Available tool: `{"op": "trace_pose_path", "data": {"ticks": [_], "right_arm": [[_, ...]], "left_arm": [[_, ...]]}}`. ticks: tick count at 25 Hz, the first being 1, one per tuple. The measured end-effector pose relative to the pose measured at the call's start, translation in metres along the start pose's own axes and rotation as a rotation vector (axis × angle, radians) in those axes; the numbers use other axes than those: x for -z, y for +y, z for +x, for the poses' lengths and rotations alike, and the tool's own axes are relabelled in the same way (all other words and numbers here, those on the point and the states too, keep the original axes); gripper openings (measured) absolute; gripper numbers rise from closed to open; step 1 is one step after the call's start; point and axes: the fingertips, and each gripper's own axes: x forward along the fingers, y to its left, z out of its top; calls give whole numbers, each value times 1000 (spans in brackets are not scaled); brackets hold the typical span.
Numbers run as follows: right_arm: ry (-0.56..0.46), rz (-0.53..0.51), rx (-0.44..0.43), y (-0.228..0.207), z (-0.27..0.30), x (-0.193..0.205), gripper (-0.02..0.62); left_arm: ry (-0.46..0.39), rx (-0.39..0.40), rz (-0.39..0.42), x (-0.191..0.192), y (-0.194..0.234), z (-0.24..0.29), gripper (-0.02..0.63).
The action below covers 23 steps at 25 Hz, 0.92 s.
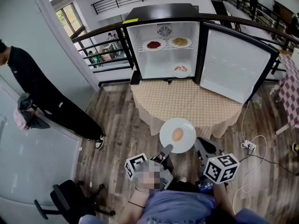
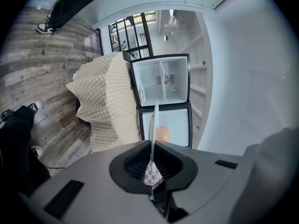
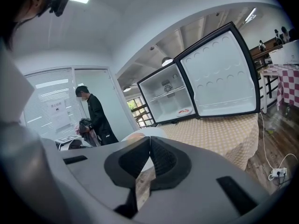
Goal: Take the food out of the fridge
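My left gripper [image 1: 168, 148] is shut on the near-left rim of a white plate [image 1: 187, 127] with a round orange-brown bun [image 1: 177, 134] on it, held in the air in front of the table. In the left gripper view the plate [image 2: 153, 125] stands edge-on between the shut jaws, with the bun [image 2: 162, 133] beyond it. My right gripper [image 1: 202, 143] hangs just right of the plate, its jaws shut and empty [image 3: 149, 146]. The open fridge [image 1: 163, 13] holds three plates: red food [image 1: 153, 45], noodles [image 1: 180, 42] and one on the floor of the fridge [image 1: 181, 69].
The fridge stands on a table with a yellow checked cloth [image 1: 187, 101]; its door [image 1: 236, 64] swings open to the right. A person in black [image 1: 42, 97] stands at the left. An office chair [image 1: 65, 199] and a power strip [image 1: 249, 146] are on the wooden floor.
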Motion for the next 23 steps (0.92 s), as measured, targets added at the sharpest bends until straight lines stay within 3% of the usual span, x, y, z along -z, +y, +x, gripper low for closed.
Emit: {"op": "trace_pose_path", "data": {"ticks": [23], "right_arm": [[-19, -23, -8, 9, -18, 4, 17]], "left_arm": [[-1, 6, 1, 19, -1, -15, 25]]}}
